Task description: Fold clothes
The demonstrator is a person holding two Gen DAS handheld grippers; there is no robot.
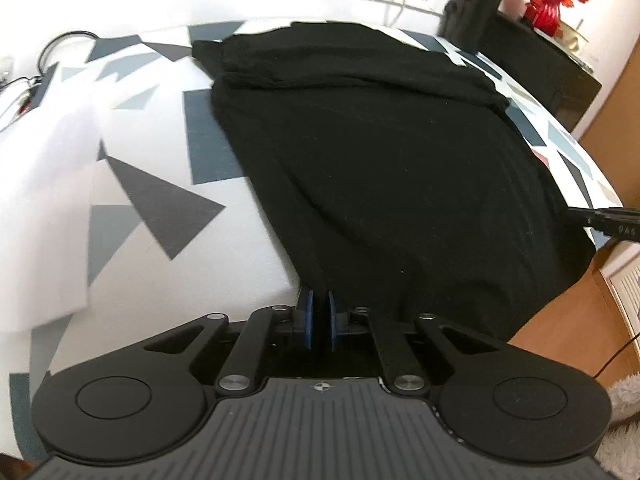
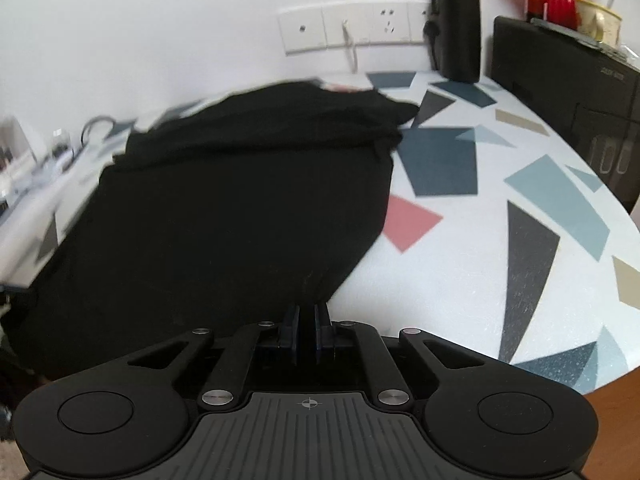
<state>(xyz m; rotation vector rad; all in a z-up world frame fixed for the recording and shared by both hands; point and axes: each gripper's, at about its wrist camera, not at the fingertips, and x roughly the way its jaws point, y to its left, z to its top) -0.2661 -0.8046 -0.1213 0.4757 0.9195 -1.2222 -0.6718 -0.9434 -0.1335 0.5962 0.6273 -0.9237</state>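
At the near edge of the surface (image 2: 460, 280), each hand-held gripper is pinched narrow on a bottom corner of the black garment (image 1: 380, 152): the left hand-held gripper (image 1: 320, 308) has cloth drawn down between its blue pads (image 1: 307, 312), and the right hand-held gripper (image 2: 307, 316) has a gathered point of the same cloth running into its closed jaws. The garment lies straight ahead of both, its long axis running from the near edge toward the wall, with the hem hanging slightly over the near edge. Both hands look equally near it, one at each lower corner, so a fold would likely carry the hem away toward the far end. There the cloth is bunched in ridges, and whether sleeves are tucked in cannot be told. The right view is blurred on its left side. Beyond the far right corner stands a black bottle (image 2: 458, 20), by a dark cabinet (image 2: 568, 92)
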